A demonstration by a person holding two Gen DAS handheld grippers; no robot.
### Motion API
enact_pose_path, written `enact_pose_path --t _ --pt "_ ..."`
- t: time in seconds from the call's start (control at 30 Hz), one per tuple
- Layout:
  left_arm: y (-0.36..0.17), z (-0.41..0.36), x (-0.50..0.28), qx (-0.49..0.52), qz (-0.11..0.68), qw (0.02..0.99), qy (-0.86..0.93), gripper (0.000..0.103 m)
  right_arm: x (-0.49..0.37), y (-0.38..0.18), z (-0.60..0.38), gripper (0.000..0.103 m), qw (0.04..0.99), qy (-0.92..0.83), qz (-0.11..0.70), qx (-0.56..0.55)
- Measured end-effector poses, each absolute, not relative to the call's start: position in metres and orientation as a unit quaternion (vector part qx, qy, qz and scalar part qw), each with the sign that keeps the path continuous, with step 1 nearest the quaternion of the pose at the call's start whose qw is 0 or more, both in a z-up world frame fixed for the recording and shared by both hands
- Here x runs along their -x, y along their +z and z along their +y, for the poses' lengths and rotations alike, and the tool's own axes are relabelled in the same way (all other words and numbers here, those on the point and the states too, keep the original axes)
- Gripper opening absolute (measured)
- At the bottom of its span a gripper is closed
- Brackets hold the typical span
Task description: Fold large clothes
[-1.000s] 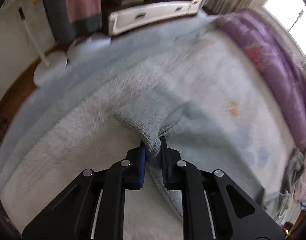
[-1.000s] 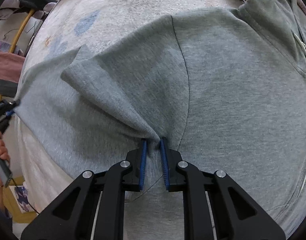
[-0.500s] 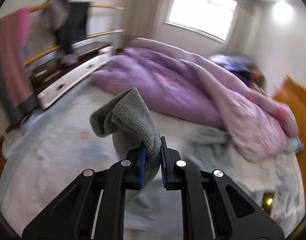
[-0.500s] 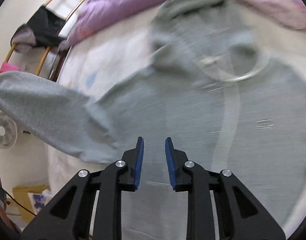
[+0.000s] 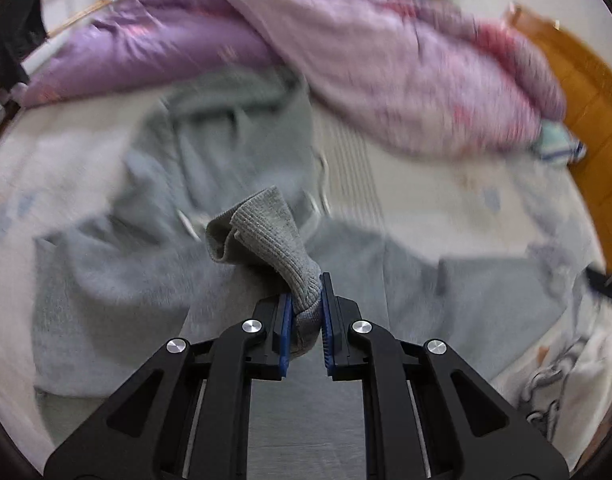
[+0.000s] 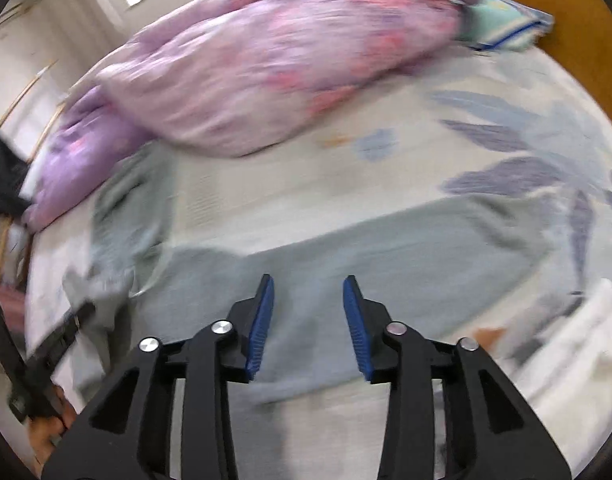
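Bed sheet [image 6: 386, 184] blurred | left claw [image 5: 306, 312] pinches ribbed cuff [image 5: 274, 236] | right claw [image 6: 308, 312] wide, empty | hoodie [image 6: 346, 276] smeared

Right gripper [image 6: 308, 322] released the hoodie [image 6: 346, 264]; left lifted its cuff [image 5: 274, 240].

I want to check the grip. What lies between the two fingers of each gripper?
In the left wrist view, the left gripper pinches the grey ribbed cuff. In the right wrist view, the right gripper is open with nothing between its fingers; the sweatshirt lies beyond.
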State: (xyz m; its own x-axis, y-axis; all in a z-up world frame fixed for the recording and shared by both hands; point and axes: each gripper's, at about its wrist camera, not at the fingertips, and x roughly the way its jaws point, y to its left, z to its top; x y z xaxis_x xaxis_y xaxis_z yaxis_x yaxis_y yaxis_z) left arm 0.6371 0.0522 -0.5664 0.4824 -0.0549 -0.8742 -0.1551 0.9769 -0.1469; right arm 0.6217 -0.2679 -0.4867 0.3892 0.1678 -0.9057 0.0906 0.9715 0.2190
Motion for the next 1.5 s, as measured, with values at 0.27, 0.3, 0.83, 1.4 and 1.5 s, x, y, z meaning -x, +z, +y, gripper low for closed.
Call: enact_pose_path --t 0.27,0.3,0.83,1.4,1.5 --pt "-0.597 0.006 -0.64 0.075 0.535 0.842 0.0 0.012 -0.639 -0.536 -0.369 0.052 0.788 -0.121 0.583 -0.159" --pt "-0.6 0.002 -0.64 0.075 0.537 0.84 -0.005 0.012 -0.642 -0.54 -0.383 0.052 0.781 -0.129 0.586 -0.17" --pt "-0.608 -0.008 -0.644 0.158 0.566 0.805 -0.083 0.068 -0.665 -0.641 -0.472 0.057 0.633 -0.231 0.675 -0.299" --pt "-0.655 0.032 -0.648 0.108 0.622 0.775 0.023 0.068 -0.637 -0.53 -0.42 0.002 0.824 -0.127 0.505 -0.222" --pt "-0.635 0.055 -0.629 0.166 0.607 0.777 -0.01 0.07 -0.63 -0.493 -0.369 0.002 0.859 -0.082 0.471 -0.185"
